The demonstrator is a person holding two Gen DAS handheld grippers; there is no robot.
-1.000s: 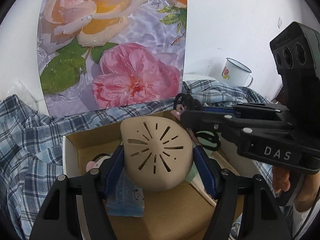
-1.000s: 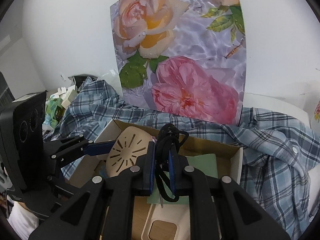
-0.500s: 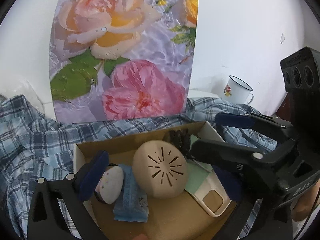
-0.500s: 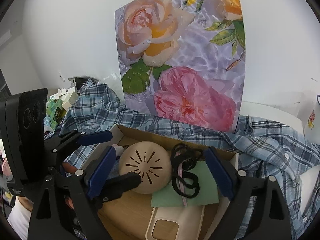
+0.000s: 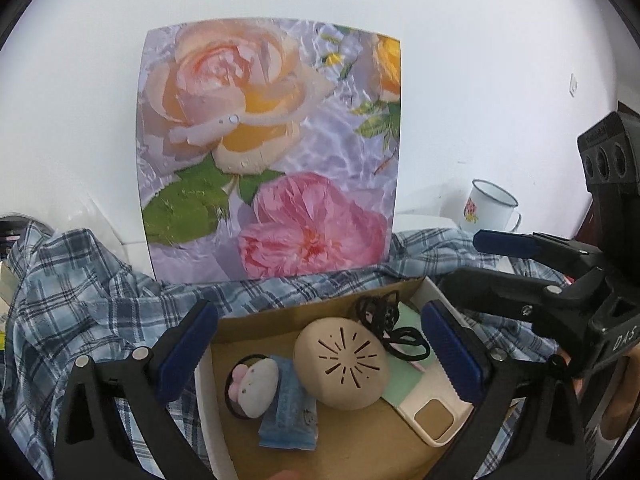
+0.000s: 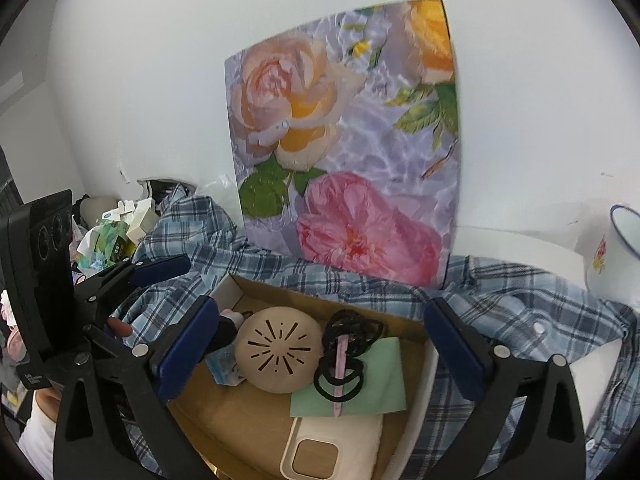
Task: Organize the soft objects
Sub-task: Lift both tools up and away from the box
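Observation:
An open cardboard box (image 5: 312, 308) (image 6: 280, 286) holds a beige slotted dome (image 5: 340, 364) (image 6: 278, 354), black hair ties (image 5: 386, 322) (image 6: 348, 348), a green cloth (image 6: 356, 380), a cream phone case (image 5: 434, 414) (image 6: 332, 444), a blue packet (image 5: 290, 414) and a small white and pink plush (image 5: 254, 384). My left gripper (image 5: 318, 354) is open and empty above the box. My right gripper (image 6: 318, 350) is open and empty above the box too; it also shows at the right of the left wrist view (image 5: 520, 264).
A blue plaid shirt (image 5: 80, 292) (image 6: 520, 296) lies under and around the box. A floral rose board (image 5: 268, 152) (image 6: 348, 140) leans on the white wall behind. An enamel mug (image 5: 486, 208) (image 6: 616, 252) stands at the right. Clutter of packets (image 6: 116, 232) sits far left.
Both grippers opened and pulled back and up from the box. The left let go of the beige dome and the right let go of the black hair ties; both now lie in the box.

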